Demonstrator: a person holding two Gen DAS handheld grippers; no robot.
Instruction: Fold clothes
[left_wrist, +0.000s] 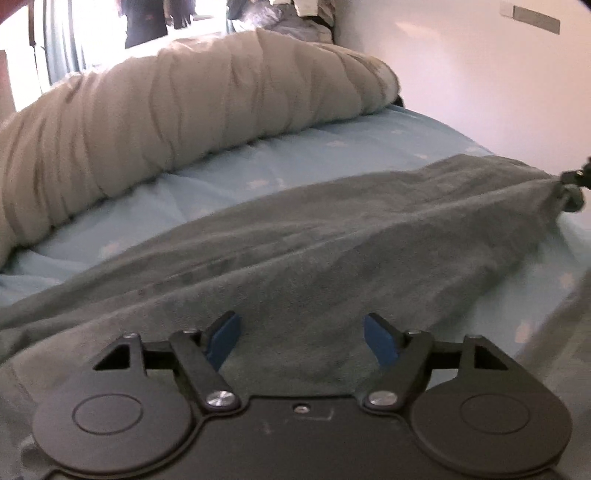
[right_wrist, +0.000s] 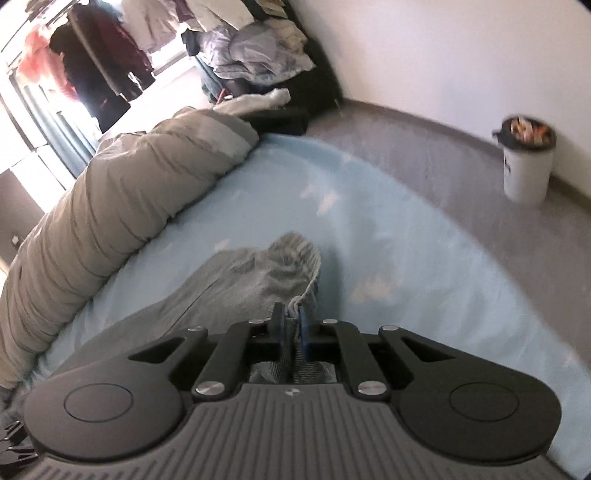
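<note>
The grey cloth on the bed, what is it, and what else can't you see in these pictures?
- Grey cloth: its kind is unclear; the left gripper and the frame edges of the left wrist view cut it off.
- Right gripper: shut on the cloth; its body hides the fabric below.
- White bin: contents too small and blurred in the right wrist view.
- Clothes pile: items blurred.

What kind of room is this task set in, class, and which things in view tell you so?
Most likely a bedroom: a bed with a light blue sheet, a rolled beige duvet along its far side, and clothes hanging by the window.
</note>
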